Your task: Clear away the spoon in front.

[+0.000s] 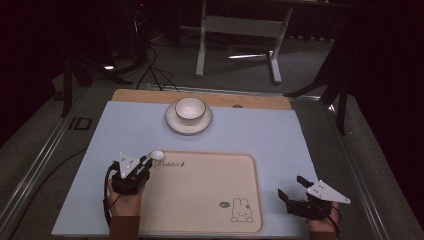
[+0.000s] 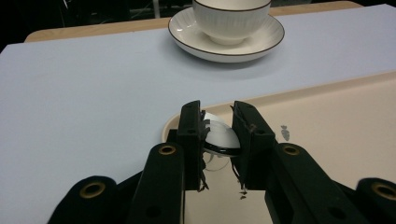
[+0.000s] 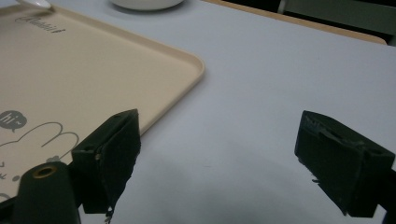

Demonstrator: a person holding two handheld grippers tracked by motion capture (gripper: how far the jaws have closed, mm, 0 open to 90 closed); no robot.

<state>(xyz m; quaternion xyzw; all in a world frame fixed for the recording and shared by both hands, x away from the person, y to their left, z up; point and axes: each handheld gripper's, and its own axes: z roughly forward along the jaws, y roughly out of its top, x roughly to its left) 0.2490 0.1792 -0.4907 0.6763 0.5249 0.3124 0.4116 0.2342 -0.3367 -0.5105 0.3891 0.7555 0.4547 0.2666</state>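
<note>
- The right gripper [image 1: 294, 189] rests on the pale blue mat [image 1: 280, 135] just off the right edge of the tray, its jaws spread wide with nothing between them. In the right gripper view only bare mat lies between the two black jaws.
- The left gripper [image 1: 146, 162] sits at the tray's near-left corner, jaws drawn narrow around a white ceramic spoon [image 2: 219, 135]. In the left gripper view the pads clamp the spoon by its handle end, and its bowl [image 1: 157, 155] pokes out ahead over the tray rim.
- The beige tray [image 1: 200, 200], printed with a rabbit, lies between the two grippers with its flat area bare.
- Farther off, near the mat's far edge, a ribbed white bowl [image 1: 190, 108] stands on a saucer [image 1: 172, 122], well apart from the spoon.
- The step in hand looks like carrying the spoon, probably toward the bowl or onto the tray. To do it well, I judge the grip should stay firm, since glazed ceramic slips easily. The spoon should be kept level and lifted clear of the tray rim before moving.
- If it goes to the bowl, lowering it gently would avoid chipping the rim or tipping the bowl on its saucer.
</note>
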